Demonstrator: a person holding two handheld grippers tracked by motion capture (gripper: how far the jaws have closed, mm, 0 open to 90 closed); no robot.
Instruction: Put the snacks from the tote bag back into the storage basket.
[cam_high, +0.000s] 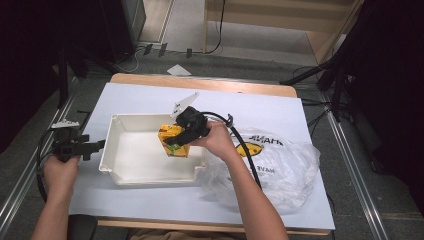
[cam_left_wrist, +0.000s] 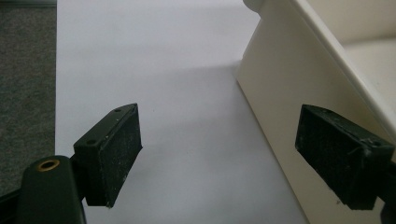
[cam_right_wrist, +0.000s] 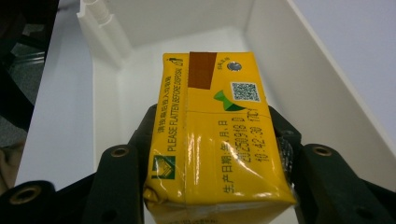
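- The white tray (cam_high: 125, 172) sits at the middle of the table on the white sheet (cam_high: 150, 200). Its floor looks bare in the high view; the yellow carton (cam_high: 174, 141) hangs over its 3 o'clock end, and I cannot tell whether the carton touches the floor.
- My right gripper (cam_high: 181, 137) is clamped on that carton: in the right gripper view the pads press both narrow sides of the carton (cam_right_wrist: 215, 135), with the tray's inner corner (cam_right_wrist: 121, 56) beyond it.
- My left gripper (cam_high: 95, 146) sits just outside the tray's 9 o'clock wall, jaws wide apart with nothing between them. In the left gripper view the left pad (cam_left_wrist: 114, 156) is over the sheet and the right one is alongside the tray wall (cam_left_wrist: 280, 93).
- A clear plastic bag (cam_high: 280, 170) lies at 3 o'clock of the tray, touching its corner. Some print shows through it, but what is inside is hard to make out.
- The carton's lower end is cut off at the bottom edge of the right gripper view, and my hand (cam_high: 218, 140) and the gripper cover part of it from above.
- The carton's long axis runs along the jaws, its foil-dot end pointing away from the gripper toward the tray's far corner. From above it tilts toward 8 o'clock.
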